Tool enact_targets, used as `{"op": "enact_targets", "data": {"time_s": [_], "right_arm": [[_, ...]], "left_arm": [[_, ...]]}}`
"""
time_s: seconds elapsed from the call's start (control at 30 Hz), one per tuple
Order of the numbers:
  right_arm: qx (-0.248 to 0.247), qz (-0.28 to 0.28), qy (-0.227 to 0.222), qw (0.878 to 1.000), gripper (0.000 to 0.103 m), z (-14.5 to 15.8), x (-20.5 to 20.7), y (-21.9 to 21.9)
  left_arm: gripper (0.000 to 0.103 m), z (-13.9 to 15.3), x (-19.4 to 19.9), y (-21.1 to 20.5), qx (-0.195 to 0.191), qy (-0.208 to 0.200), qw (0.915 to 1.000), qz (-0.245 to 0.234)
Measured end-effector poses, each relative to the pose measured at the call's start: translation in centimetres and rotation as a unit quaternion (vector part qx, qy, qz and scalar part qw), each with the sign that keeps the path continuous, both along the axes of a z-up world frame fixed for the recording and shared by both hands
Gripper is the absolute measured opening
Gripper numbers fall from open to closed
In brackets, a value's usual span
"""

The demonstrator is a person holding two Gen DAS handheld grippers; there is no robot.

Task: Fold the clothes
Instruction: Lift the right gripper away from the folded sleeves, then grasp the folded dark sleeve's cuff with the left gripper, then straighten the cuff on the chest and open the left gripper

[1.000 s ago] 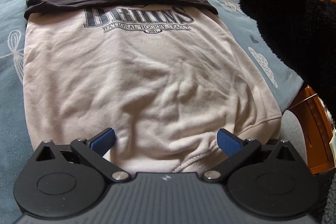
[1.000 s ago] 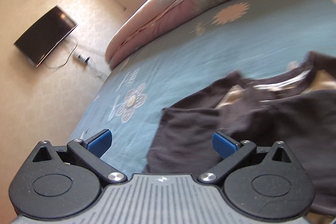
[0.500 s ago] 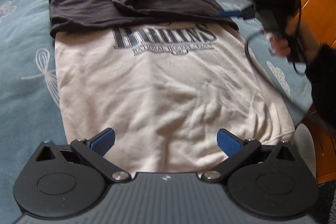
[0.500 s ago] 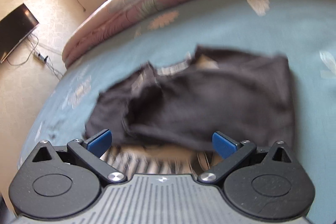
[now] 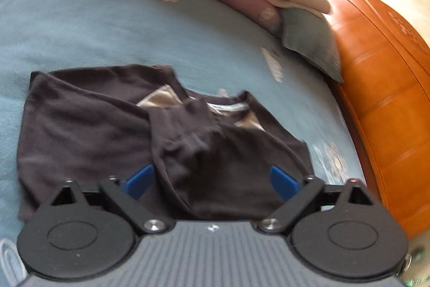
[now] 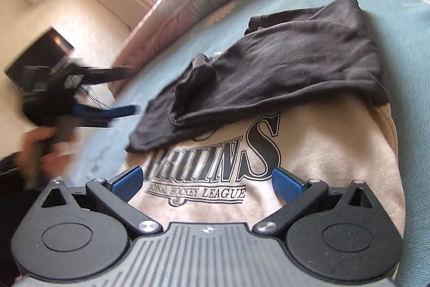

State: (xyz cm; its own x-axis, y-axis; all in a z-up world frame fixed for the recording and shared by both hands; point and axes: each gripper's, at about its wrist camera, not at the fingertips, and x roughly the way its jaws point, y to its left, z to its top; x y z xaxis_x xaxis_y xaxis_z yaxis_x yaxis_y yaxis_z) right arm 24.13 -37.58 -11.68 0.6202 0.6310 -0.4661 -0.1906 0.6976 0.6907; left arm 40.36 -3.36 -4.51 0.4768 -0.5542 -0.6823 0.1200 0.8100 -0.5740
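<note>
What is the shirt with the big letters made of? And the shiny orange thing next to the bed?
The cream sweatshirt looks like soft, thick cotton fleece: matte, with puffy wrinkles and flat printed black letters. Its dark sleeves look like thinner, softer knit, since they crumple into small folds. The orange bed frame looks like varnished wood: glossy, with light glinting along its grooves. I can't be sure of the exact fabrics from here.

Sweatshirt (image 6: 309, 168) chest print, dark letters: "RUINS" legible, first letter covered. Banner line below: "HOCKEY LEAGUE"; preceding word partly hidden. Small emblem underneath unreadable.
</note>
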Motion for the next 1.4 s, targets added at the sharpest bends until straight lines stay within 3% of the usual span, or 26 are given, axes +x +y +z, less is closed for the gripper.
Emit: {"op": "enact_targets", "data": {"time_s": [0.2,0.3,0.5,0.67,0.77,0.93,1.07,1.17,1.4], "right_arm": [[0.007,0.004,-0.045,0.999,0.103,-0.6,-0.7,-0.1],[-0.018,0.017,-0.067,0.997,0.103,-0.6,-1.1,0.4],[-0.002,0.020,-0.070,0.997,0.103,-0.8,-1.3,-0.2],[-0.007,0.021,-0.072,0.997,0.103,-0.8,-1.5,-0.2],[-0.007,0.020,-0.072,0.997,0.103,-0.8,-1.6,-0.2],[-0.009,0.020,-0.076,0.997,0.103,-0.8,-1.6,-0.1],[-0.005,0.021,-0.077,0.997,0.103,-0.8,-1.7,-0.3],[-0.006,0.021,-0.079,0.997,0.103,-0.8,-1.7,-0.2],[-0.002,0.021,-0.080,0.997,0.103,-1.0,-1.6,-0.3]], "left_arm": [[0.080,-4.8,3.2,1.3,-0.027,0.051,0.9978,0.033],[0.080,-5.5,3.8,1.4,-0.047,0.041,0.9976,0.029],[0.080,-6.5,6.0,1.0,-0.090,0.044,0.9939,0.045],[0.079,-6.8,4.6,1.4,-0.120,0.057,0.9912,0.006],[0.072,-7.5,4.2,2.3,-0.136,0.060,0.9888,0.010],[0.058,-7.7,5.5,1.9,-0.132,0.051,0.9897,0.021],[0.024,-8.5,4.6,2.9,-0.142,0.055,0.9878,0.035],[0.013,-8.1,3.7,3.1,-0.133,0.040,0.9892,0.046],[0.012,-4.3,1.4,2.2,-0.088,-0.030,0.9944,0.051]]}}
